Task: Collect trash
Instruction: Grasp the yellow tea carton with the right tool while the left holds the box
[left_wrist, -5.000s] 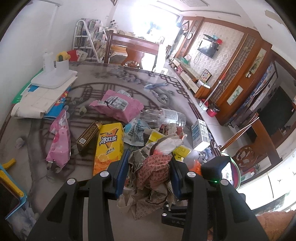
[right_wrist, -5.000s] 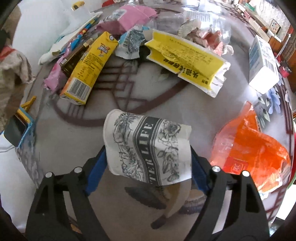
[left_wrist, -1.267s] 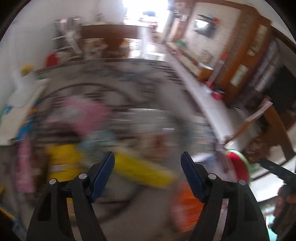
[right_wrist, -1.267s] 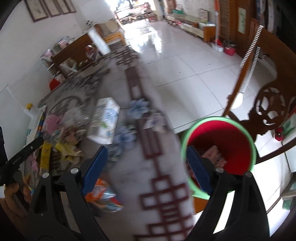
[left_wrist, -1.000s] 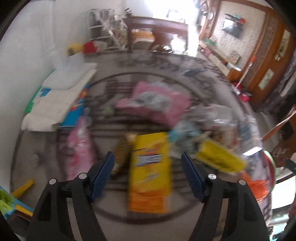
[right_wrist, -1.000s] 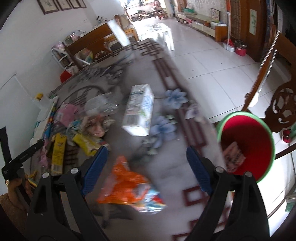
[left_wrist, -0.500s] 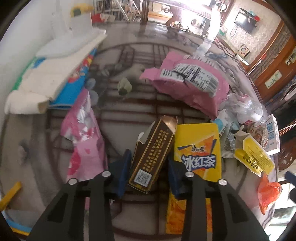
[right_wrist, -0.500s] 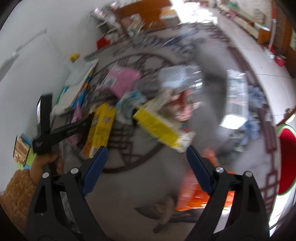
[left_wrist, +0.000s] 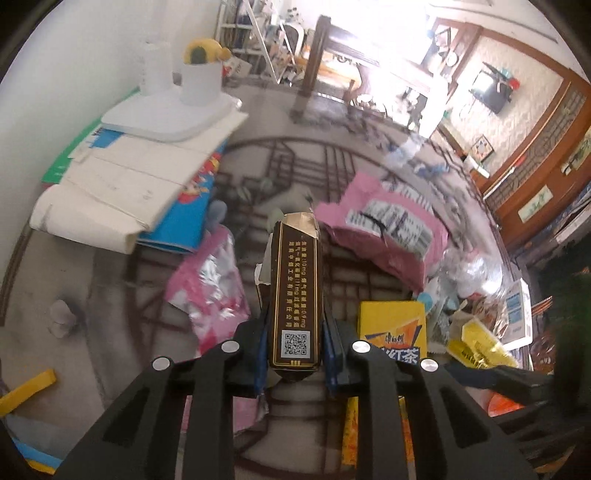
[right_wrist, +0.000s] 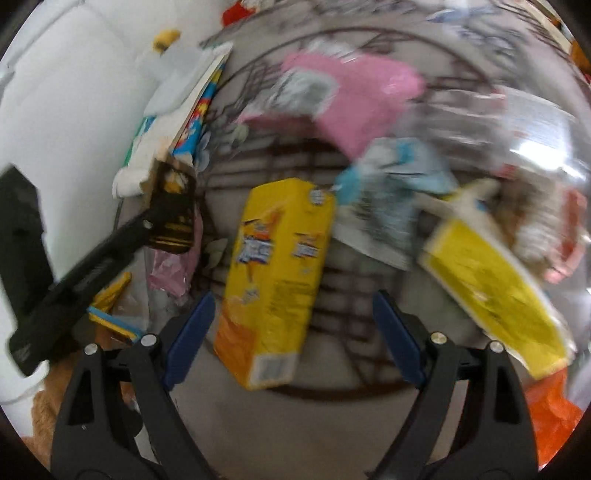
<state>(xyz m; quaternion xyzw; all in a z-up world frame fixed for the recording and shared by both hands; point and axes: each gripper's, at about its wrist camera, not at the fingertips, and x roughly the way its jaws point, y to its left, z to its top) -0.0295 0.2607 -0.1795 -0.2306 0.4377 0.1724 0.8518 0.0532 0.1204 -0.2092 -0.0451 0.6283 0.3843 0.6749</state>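
A pink wrapper (left_wrist: 214, 291) lies at left on the table (left_wrist: 110, 302). The left gripper (left_wrist: 294, 354) pinches a brown box (left_wrist: 294, 291), lifted off the table with its torn end pointing away. Right of it lies a yellow carton (right_wrist: 273, 284); the right gripper (right_wrist: 291, 332) hangs spread wide around it, blurred. A pink bag (left_wrist: 388, 229) lies beyond.

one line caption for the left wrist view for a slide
Left tool clamps a brown carton above a trash-strewn table.
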